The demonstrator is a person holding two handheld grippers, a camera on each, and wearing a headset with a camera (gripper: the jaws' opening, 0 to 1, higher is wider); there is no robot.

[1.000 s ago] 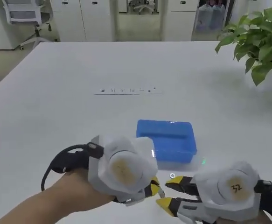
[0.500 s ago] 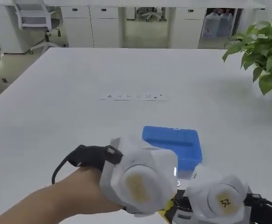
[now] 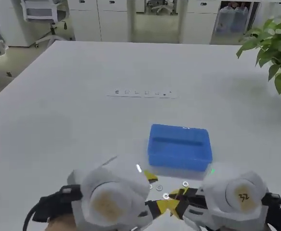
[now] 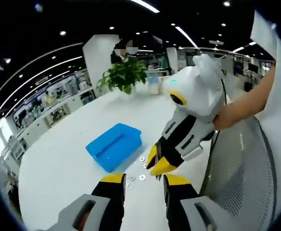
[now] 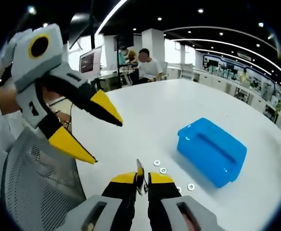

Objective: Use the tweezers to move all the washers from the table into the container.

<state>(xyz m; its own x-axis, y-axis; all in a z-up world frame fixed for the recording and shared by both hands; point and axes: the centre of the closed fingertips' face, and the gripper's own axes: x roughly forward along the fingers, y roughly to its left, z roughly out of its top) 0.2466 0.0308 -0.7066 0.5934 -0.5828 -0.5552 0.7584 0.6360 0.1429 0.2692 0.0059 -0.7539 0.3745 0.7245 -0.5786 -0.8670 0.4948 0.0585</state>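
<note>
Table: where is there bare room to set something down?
Free: the wide table stretch between the socket strip and the blue container, and all left of the container. Crowded: the near edge, where the left tongs, right tongs and loose washers bunch in front of the container.

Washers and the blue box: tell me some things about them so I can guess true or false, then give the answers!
1. The washers lie on the table, outside the blue container. True.
2. The left claw is shut tight. False: its jaws stand apart, open.
3. The right claw grips the tweezers. True.
4. The plant touches the blue container. False: it is well off to the side, apart from it.
</note>
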